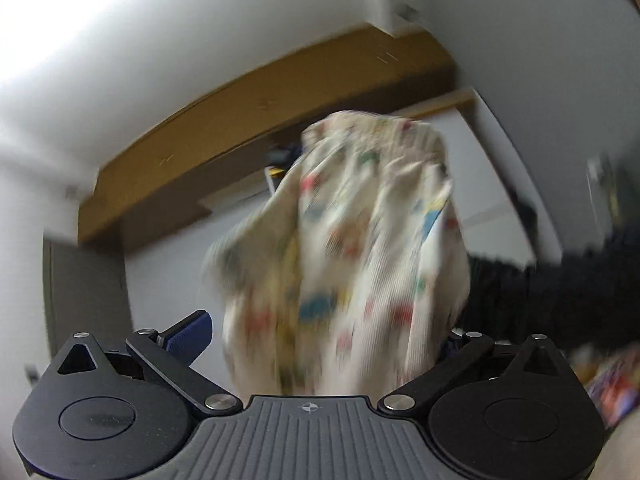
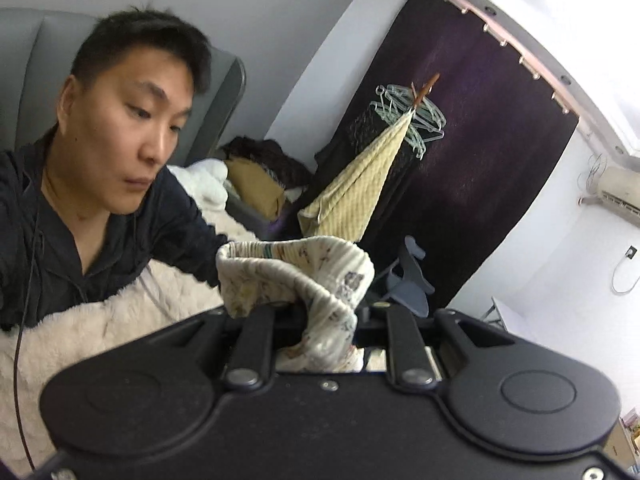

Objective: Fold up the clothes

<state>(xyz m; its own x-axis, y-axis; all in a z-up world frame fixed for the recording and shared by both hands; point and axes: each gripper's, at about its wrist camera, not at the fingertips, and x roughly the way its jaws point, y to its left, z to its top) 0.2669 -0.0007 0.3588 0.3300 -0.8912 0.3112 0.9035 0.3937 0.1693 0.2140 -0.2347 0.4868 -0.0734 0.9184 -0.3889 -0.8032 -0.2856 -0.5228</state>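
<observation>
**Garment Suspended Between Both Grippers**

The printed garment [image 1: 344,248] is held in the air, clear of the fleece blanket [image 2: 100,320] below. In the right wrist view, the right gripper [image 2: 320,340] has its fingers closed narrowly on a bunched edge of the fabric, which rises directly ahead of them. In the left wrist view, the cloth stands straight ahead of the left gripper [image 1: 320,344], its long axis running away from the fingers. One blue finger [image 1: 188,336] sits wide to the side (the other is hidden behind the cloth); whether this gripper pinches the fabric cannot be told, partly owing to motion blur. Both grippers are equally near. The garment's type and lower hem are not discernible.
</observation>
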